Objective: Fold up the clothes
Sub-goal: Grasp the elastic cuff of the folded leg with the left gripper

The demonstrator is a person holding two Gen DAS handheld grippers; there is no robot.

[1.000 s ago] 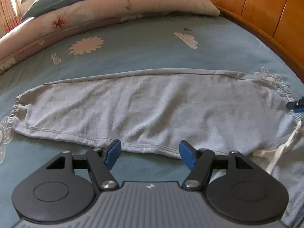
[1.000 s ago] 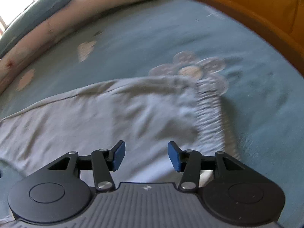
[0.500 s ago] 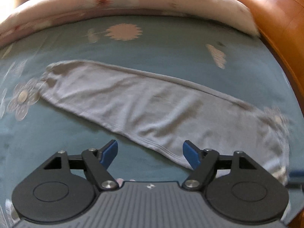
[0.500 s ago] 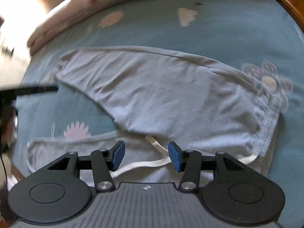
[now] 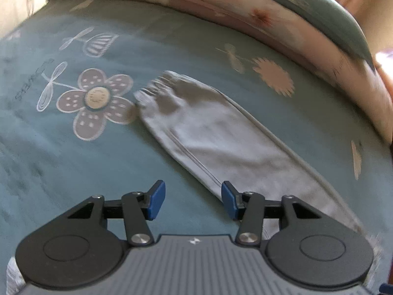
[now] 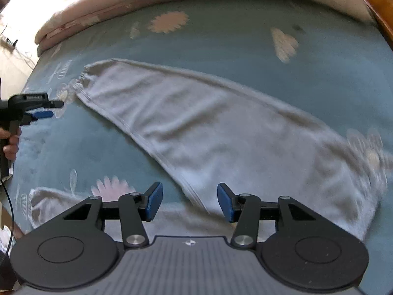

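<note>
Change: left gripper (image 5: 192,200) has swung toward trouser cuff (image 5: 157,89), upper middle of its view.
Grippers: left and right gripper (image 6: 189,201) both apart, empty.
Meaning: cuff grab likely next.

Black linkage tool (image 5: 192,202), blue pads (image 5: 154,202), silver screws, ribbed grey housing.

Pale grey jersey trousers (image 6: 221,127), plain, no print; gathered cuff (image 5: 157,91) the same grey.

Teal-blue cotton bedsheet (image 5: 73,167) with scattered drawn motifs: a mauve-grey five-petal flower (image 5: 97,103) outlined in white, dotted petals, cream centre; white line-drawn flower sketches; a peach-pink daisy (image 6: 169,22).

Pale pink floral bolster pillow (image 5: 282,27) with reddish-brown blossoms; a dull green-blue cushion (image 5: 326,12) above it.

Orange-brown wooden headboard (image 6: 378,2).

Both grippers black with blue finger pads (image 5: 156,202), grey ribbed bodies.
</note>
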